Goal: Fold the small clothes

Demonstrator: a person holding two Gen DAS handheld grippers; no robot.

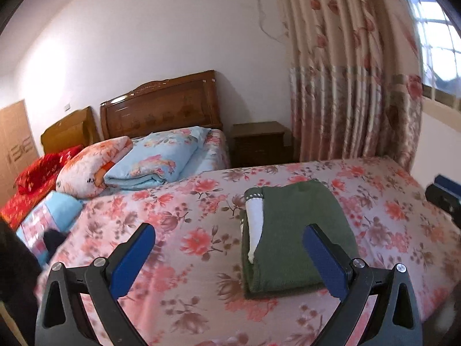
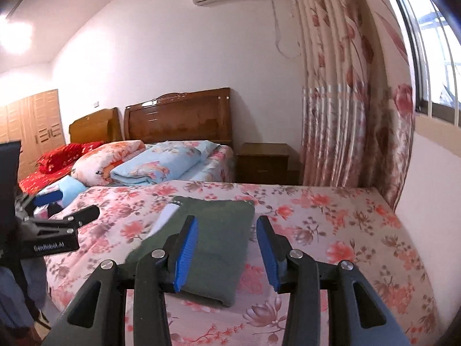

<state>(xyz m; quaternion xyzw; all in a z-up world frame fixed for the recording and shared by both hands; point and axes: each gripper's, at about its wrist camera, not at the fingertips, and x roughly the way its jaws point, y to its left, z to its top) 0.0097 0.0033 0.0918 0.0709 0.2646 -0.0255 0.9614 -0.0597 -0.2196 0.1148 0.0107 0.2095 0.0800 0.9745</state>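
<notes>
A dark green garment with a white lining at its left edge lies folded in a neat rectangle on the pink floral bedspread. It also shows in the right wrist view. My left gripper is open and empty, raised above the bed, with its right finger over the garment. My right gripper is open and empty, hovering over the garment's right half. The left gripper's body shows at the left of the right wrist view.
Folded quilts and a red blanket lie on the far bed by wooden headboards. A wooden nightstand stands by the floral curtain. A window is at right.
</notes>
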